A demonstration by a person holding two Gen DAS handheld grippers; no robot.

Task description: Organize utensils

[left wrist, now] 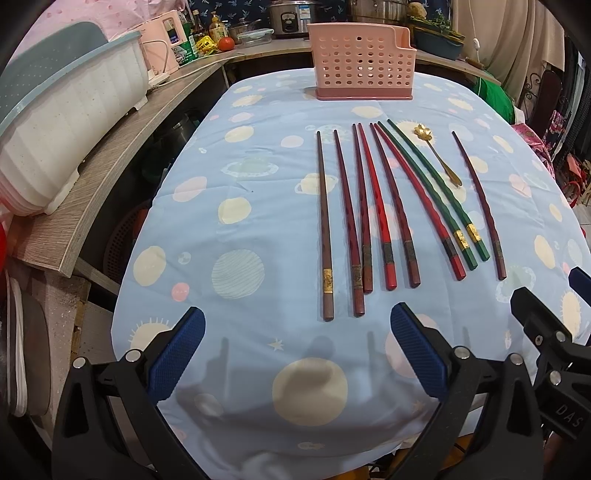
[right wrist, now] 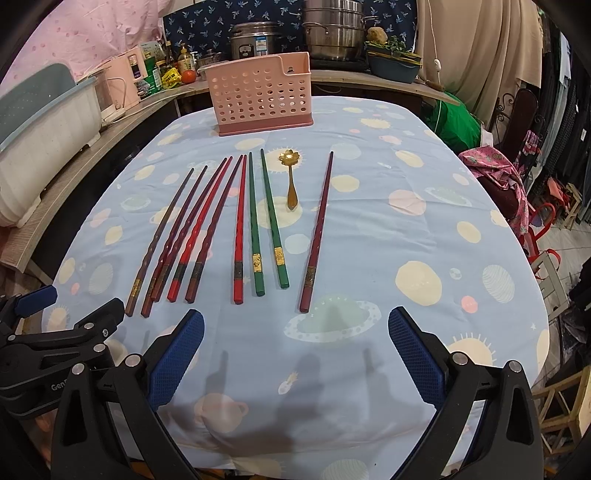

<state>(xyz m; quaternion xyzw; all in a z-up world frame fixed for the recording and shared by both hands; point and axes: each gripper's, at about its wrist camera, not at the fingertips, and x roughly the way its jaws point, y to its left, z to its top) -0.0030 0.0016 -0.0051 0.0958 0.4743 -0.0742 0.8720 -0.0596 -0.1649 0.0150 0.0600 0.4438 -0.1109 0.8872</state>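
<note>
Several chopsticks lie side by side on the blue planet-print tablecloth (left wrist: 258, 184): brown and dark red ones (left wrist: 325, 229) at the left, a red one (right wrist: 239, 229), two green ones (right wrist: 271, 218) and a lone dark red one (right wrist: 318, 232) at the right. A small gold spoon (right wrist: 291, 181) with a flower bowl rests between the green pair and the lone stick. A pink perforated utensil holder (left wrist: 360, 62) stands upright at the table's far edge. My left gripper (left wrist: 295, 350) and right gripper (right wrist: 295, 350) hover open over the near edge, empty, side by side.
A wooden counter (left wrist: 110, 147) runs along the left with a white and teal dish rack (left wrist: 70, 122), a pink appliance, bottles and a tomato. Steel pots (right wrist: 332, 33) sit behind the holder. Chairs and cloth crowd the right side (right wrist: 509, 184).
</note>
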